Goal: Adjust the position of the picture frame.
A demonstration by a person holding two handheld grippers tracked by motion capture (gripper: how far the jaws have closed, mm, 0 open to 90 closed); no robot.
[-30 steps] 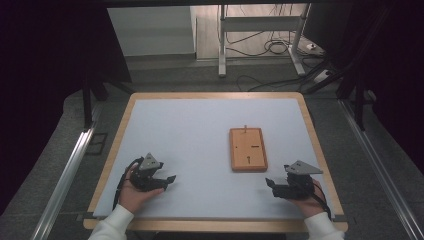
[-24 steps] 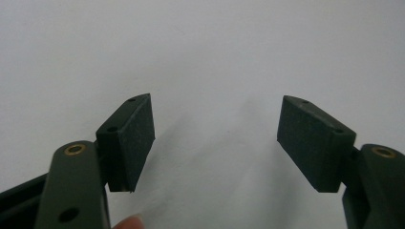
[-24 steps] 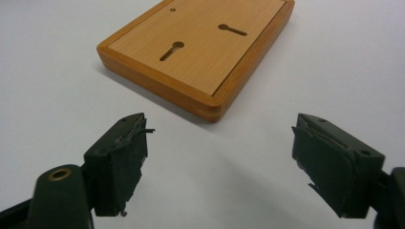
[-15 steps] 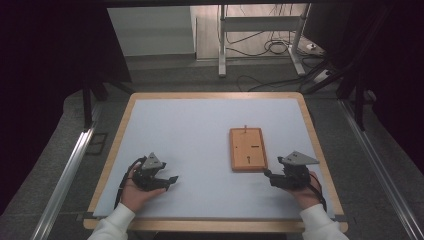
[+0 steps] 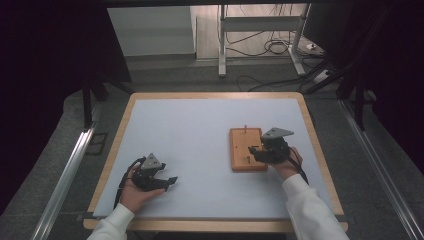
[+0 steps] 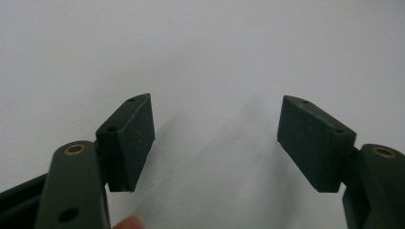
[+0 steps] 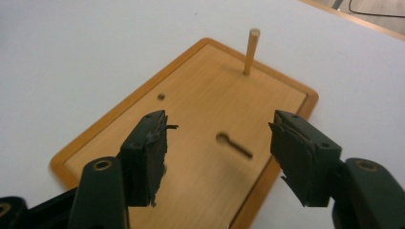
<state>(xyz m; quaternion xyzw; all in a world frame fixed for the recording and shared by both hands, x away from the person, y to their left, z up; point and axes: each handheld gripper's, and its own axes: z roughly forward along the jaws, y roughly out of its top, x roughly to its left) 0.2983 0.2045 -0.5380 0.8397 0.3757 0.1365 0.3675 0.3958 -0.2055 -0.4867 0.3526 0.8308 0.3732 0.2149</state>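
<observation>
Nearest the person, the left gripper rests low on the white table, near its front left. In its own view the jaws stand wide apart over bare surface with nothing between them. Against the earlier frames it has kept its place.

The change is on the right. A second ago the right gripper lay at the front right of the table, well apart from the board; now it has come forward and inward, and it sits over the board's right half. Its jaws have just been closing from wide open to a middling gap. In the right gripper view the pads hang above the wood with nothing between them, so nothing is gripped yet.

The board, a flat wooden plate with a darker rim, lies right of the table's middle and has not shifted. Between the jaws its face shows a keyhole-shaped slot; a small hole lies further left. Beyond these, near the far edge, a thin peg stands upright.

The approach looks finished, and the narrowing jaws suggest the hand is setting up for a fine grasp. The peg, ahead of the jaws, is the likely target, though the frames do not settle this. A short reach forward would still be needed.
</observation>
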